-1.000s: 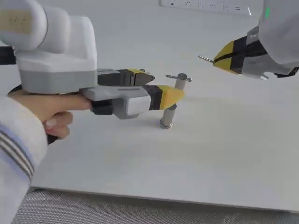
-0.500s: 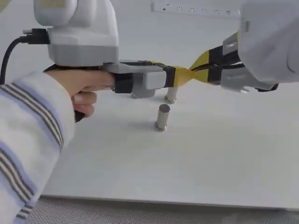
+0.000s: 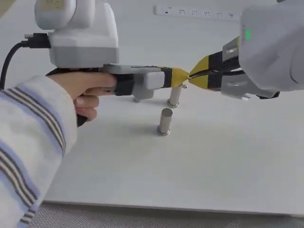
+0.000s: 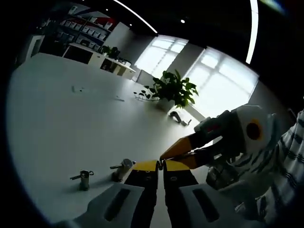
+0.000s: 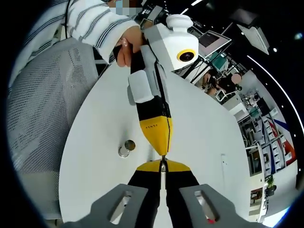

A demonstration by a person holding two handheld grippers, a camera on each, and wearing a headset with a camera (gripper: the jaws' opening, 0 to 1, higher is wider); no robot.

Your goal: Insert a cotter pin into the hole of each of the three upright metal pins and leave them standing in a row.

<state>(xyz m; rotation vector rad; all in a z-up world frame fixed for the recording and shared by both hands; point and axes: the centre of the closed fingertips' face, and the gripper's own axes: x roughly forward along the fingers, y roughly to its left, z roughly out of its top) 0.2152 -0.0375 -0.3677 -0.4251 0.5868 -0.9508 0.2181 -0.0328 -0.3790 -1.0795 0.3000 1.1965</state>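
Third cotter (image 5: 162, 165) is up: the right gripper (image 3: 193, 76) pinches it, jaws closed, tip to tip with the closed left gripper (image 3: 185, 78) at upper centre. Possibly both grip it, hard to tell. The bare pin (image 3: 165, 121) stands mid-frame on the tabletop (image 3: 213, 156). Next, line the cotter up with its hole.

Satin grey metal pin (image 3: 165, 121) on a smooth, matt white tabletop (image 3: 228, 161) (striped sleeve (image 3: 28, 142): soft cloth)
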